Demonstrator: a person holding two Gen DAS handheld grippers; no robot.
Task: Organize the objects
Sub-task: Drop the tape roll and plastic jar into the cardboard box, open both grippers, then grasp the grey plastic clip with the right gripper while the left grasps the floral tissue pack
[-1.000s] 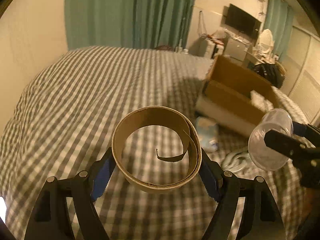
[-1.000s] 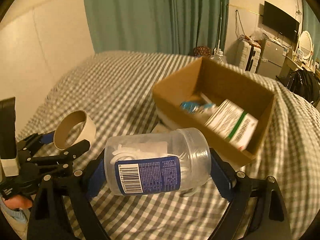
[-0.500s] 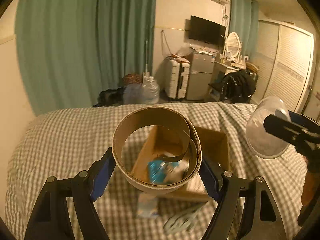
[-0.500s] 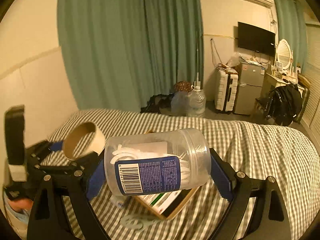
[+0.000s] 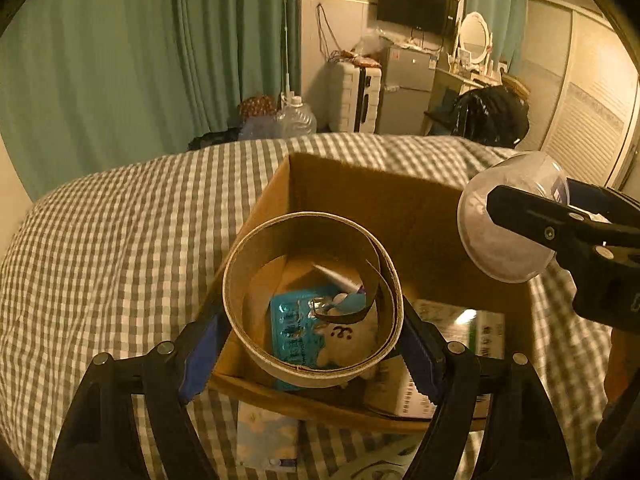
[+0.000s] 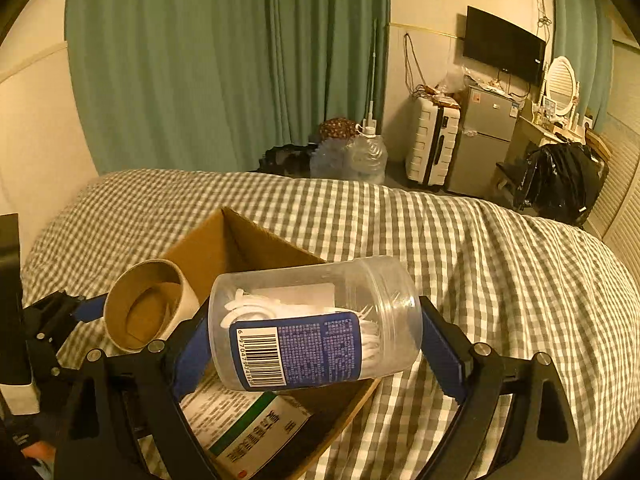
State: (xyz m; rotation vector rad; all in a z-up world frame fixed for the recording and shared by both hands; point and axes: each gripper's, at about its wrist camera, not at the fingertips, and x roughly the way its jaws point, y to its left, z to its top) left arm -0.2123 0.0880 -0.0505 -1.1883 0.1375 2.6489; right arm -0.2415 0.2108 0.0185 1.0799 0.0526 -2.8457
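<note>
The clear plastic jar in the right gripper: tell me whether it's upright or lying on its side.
On its side. The clear jar lies horizontal between the right gripper's fingers, barcode label facing the camera, above the cardboard box.

Between the right gripper's fingers (image 6: 191, 344), the clear jar (image 6: 316, 320) bears a blue label with a barcode; its digits begin 6 9704, the rest blurred. Below them, the white-and-green box (image 6: 244, 424) carries print too blurred to read.

Warm dim light's falling on cream walls. Green curtains (image 6: 224, 64) are hanging upper left; TV (image 6: 504, 50), fridge (image 6: 482, 140) & white suitcase (image 6: 432, 146) are sitting upper right behind the checked bed (image 6: 500, 264).
</note>
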